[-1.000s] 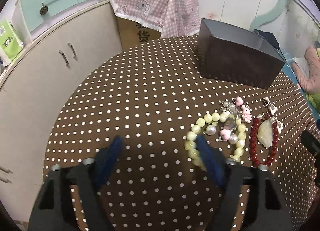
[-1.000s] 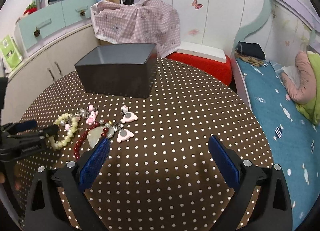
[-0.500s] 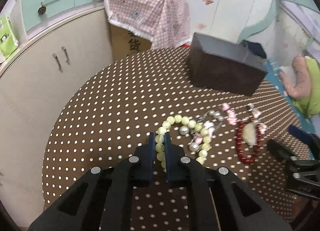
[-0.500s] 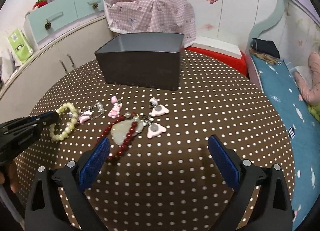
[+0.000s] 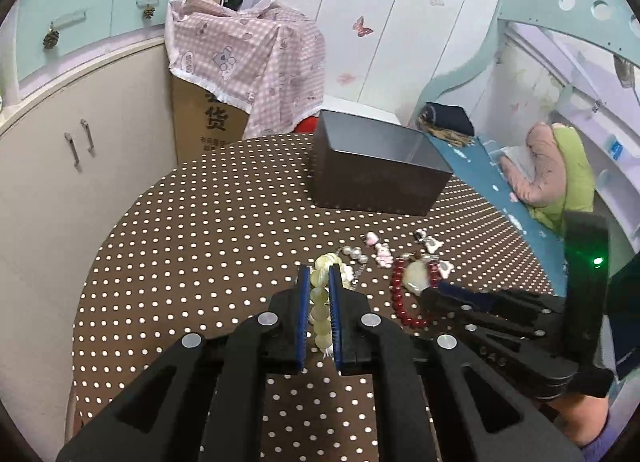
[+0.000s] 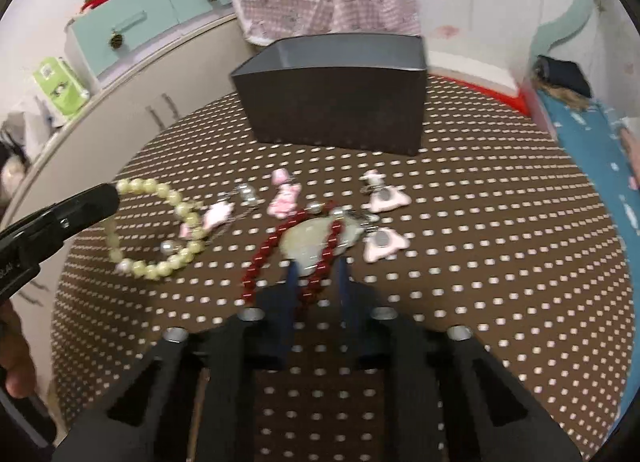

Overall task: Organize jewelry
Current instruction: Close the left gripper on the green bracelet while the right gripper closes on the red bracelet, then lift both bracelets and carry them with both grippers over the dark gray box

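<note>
My left gripper point(image 5: 320, 282) is shut on a pale yellow-green bead bracelet point(image 5: 320, 302) and holds it just above the dotted table; the bracelet also shows hanging from it in the right wrist view point(image 6: 168, 221). My right gripper point(image 6: 316, 274) has nearly closed around the near side of a red bead bracelet point(image 6: 264, 254) that rings a pale stone pendant point(image 6: 308, 242). The red bracelet point(image 5: 400, 294) lies on the table. Pink charms point(image 6: 284, 197) and pink earrings point(image 6: 384, 197) lie beside it. A dark open box point(image 6: 340, 89) stands behind.
The round table with a brown white-dotted cloth point(image 5: 200, 229) has a cream cabinet point(image 5: 60, 165) at left and a bed point(image 5: 560, 181) at right. A cardboard box under a pink checked cloth point(image 5: 240, 61) stands behind the table.
My left gripper closed on the yellow-green bracelet and lifted it. My right gripper moved forward to the red bracelet and its jaws narrowed from wide open to nearly shut.
</note>
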A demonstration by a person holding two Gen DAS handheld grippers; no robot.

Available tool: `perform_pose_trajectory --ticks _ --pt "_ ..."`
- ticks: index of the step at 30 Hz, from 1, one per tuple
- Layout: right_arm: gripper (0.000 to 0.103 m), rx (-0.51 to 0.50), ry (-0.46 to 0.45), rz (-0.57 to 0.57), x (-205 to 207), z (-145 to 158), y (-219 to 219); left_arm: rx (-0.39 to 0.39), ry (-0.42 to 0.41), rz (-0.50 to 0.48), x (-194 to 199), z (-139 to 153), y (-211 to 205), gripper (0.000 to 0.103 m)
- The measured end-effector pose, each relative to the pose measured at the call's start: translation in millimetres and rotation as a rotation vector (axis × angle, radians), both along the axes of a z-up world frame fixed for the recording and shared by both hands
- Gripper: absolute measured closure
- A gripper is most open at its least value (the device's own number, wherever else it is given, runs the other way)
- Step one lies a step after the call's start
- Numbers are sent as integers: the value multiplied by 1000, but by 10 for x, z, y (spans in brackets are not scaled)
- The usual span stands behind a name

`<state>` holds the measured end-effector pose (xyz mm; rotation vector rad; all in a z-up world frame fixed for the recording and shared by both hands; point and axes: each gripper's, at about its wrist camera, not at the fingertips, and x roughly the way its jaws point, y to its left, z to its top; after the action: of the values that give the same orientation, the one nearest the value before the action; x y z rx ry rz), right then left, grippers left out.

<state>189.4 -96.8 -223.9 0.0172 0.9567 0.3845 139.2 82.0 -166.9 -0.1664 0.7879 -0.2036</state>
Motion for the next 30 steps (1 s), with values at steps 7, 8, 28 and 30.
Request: perform_pose_trajectory --ticks 7,8,28,30 --pt "95 54 -33 5 -93 189 -79 -46 -25 -44 -4 148 65 95" --pt "95 58 -47 2 -99 247 -98 -49 -33 -54 10 198 58 95" --pt "95 113 -251 -21 423 1416 -449 -90 -173 -181 605 1173 -243 95" --pt "95 113 -259 -23 508 1473 -461 -63 -178 -194 631 1233 -283 95"
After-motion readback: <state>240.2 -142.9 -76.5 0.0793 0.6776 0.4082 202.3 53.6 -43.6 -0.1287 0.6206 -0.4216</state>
